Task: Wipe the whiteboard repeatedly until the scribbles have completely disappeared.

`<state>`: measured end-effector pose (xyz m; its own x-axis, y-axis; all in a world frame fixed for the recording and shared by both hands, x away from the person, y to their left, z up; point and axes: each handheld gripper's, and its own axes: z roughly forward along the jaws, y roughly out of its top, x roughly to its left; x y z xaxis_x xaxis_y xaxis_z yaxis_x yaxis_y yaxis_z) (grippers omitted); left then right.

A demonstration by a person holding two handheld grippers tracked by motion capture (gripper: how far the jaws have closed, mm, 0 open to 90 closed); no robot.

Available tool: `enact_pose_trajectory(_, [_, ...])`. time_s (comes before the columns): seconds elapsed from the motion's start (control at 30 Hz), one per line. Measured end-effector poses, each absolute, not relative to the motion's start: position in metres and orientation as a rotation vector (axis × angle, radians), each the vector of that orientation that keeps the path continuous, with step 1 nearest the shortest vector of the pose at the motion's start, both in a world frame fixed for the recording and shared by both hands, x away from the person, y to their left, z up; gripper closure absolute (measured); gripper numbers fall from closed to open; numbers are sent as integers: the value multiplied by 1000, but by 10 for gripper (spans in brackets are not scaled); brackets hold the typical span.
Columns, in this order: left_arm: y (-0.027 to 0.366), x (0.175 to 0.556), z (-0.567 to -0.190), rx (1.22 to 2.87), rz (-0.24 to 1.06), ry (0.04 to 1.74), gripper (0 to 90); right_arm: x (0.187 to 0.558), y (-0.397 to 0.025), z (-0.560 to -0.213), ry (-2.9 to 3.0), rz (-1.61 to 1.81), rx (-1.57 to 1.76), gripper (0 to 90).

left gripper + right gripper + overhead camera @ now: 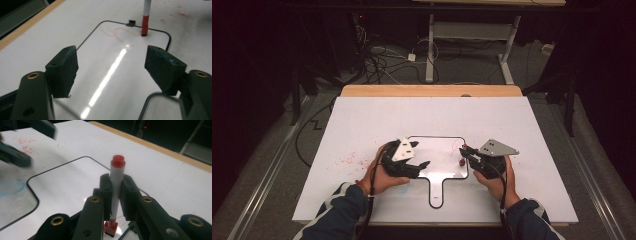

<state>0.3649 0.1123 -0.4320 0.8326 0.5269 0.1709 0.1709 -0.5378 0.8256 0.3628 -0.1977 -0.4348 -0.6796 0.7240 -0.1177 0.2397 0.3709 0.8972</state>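
Note:
A small whiteboard (439,155) with a black rim and a handle lies in the middle of the white table top. My right gripper (466,151) is shut on a white marker with red ends (461,161), held upright with its lower end on the board's right part. In the right gripper view the marker (117,170) stands between the shut jaws (117,187). A thin red scribble (119,32) runs beside the marker (145,20). My left gripper (421,154) hovers open over the board's left side, with nothing between its jaws (113,66).
Red specks (349,160) dot the white cover left of the board. A faint blue smudge (10,187) marks the board near its handle. The table's wooden far edge (432,90) faces a floor with cables and a desk frame (432,45).

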Motion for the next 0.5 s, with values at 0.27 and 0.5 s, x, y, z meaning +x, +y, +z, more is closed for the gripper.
enact_pose_trajectory(0.27, [175, 347, -443, 2099, 577, 640, 223, 363, -201, -436, 2117, 1309, 871, 814])
enact_pose_trajectory(0.5, [217, 322, -454, 2094, 646, 727, 217, 352, -199, -434, 2157, 1291, 854, 814])
